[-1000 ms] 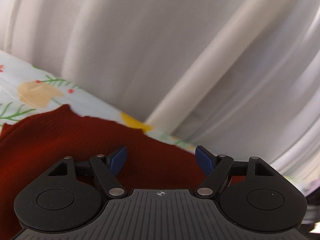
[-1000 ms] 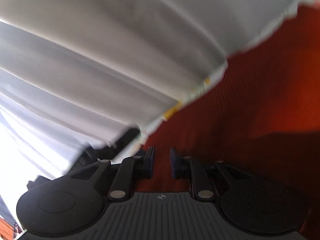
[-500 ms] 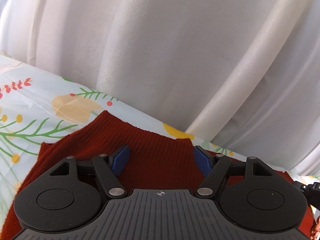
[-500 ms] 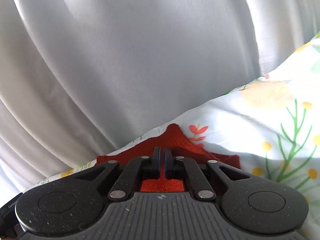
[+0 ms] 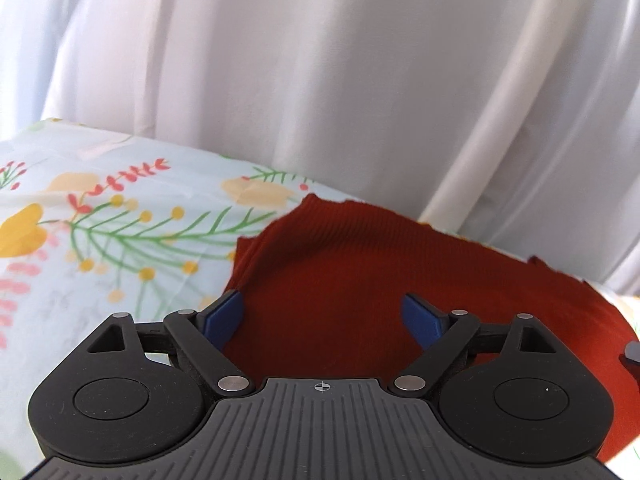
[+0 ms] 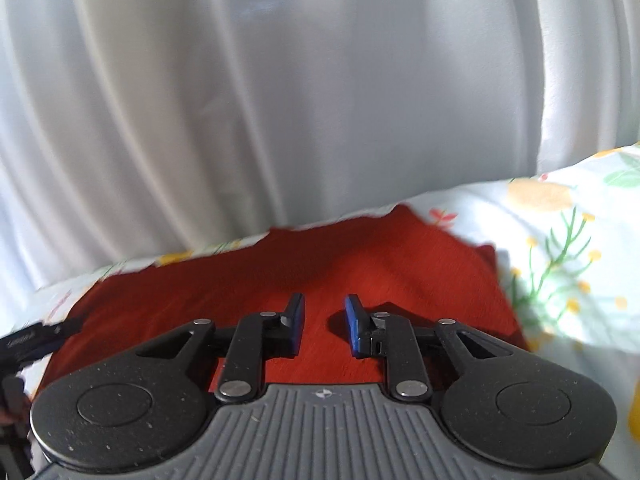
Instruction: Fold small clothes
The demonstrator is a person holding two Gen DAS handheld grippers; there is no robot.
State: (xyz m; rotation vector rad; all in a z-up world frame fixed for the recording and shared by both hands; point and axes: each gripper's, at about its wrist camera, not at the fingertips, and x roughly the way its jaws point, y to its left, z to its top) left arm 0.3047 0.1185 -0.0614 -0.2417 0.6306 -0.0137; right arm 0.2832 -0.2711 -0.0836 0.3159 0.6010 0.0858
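Note:
A dark red ribbed knit garment (image 5: 360, 272) lies flat on a floral sheet (image 5: 120, 240), close to a white curtain. My left gripper (image 5: 324, 316) is open and empty, low over the garment's left part, with its blue pads (image 5: 222, 316) wide apart. In the right wrist view the same garment (image 6: 320, 264) lies under my right gripper (image 6: 323, 326), which is open a small way and holds nothing. The garment's far corners look folded over, with a doubled edge at the right (image 6: 486, 254).
The white curtain (image 5: 340, 80) hangs right behind the garment, and it also fills the top of the right wrist view (image 6: 280, 100). The floral sheet stretches left of the garment and, in the right wrist view, to the right (image 6: 560, 240). The other gripper's black body (image 6: 28, 340) shows at the left edge.
My right gripper was shut on the red fabric half a second ago and has now opened and let it go. Both views have drawn back and down, so more of the garment shows.

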